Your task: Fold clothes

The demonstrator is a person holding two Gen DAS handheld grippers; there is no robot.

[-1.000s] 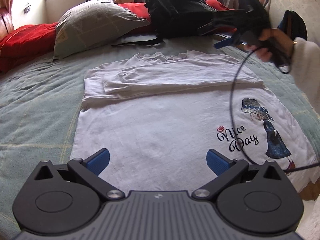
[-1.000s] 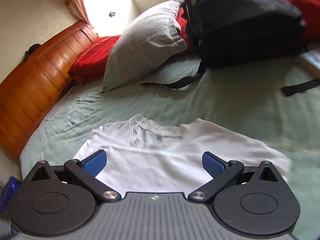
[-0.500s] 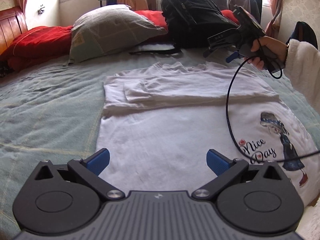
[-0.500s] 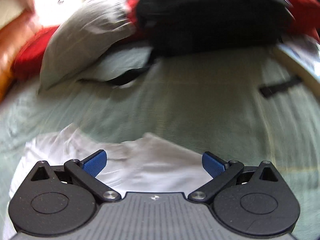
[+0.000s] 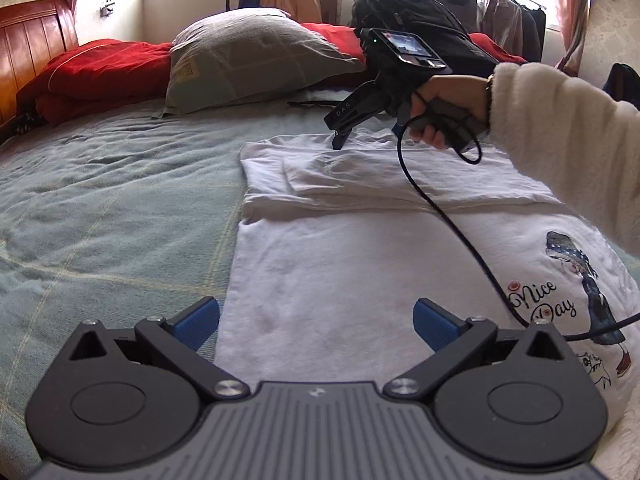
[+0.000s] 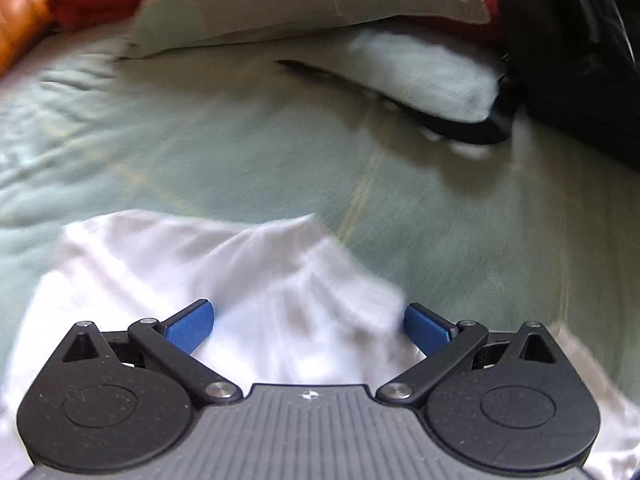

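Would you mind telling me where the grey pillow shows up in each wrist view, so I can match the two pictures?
Left wrist view: the grey pillow lies upper centre-left, at the far end of the bed, right of the red blanket.
Right wrist view: the pillow fills the top centre, blurred by motion.
Shared landmark: the white T-shirt on the green bedspread, nearer than the pillow in both.

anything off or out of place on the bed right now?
One thing: the right gripper's black cable trails across the white t-shirt and over its print, where it could snag a fold. The right wrist view is motion-blurred. Otherwise the shirt lies flat, top part folded down.
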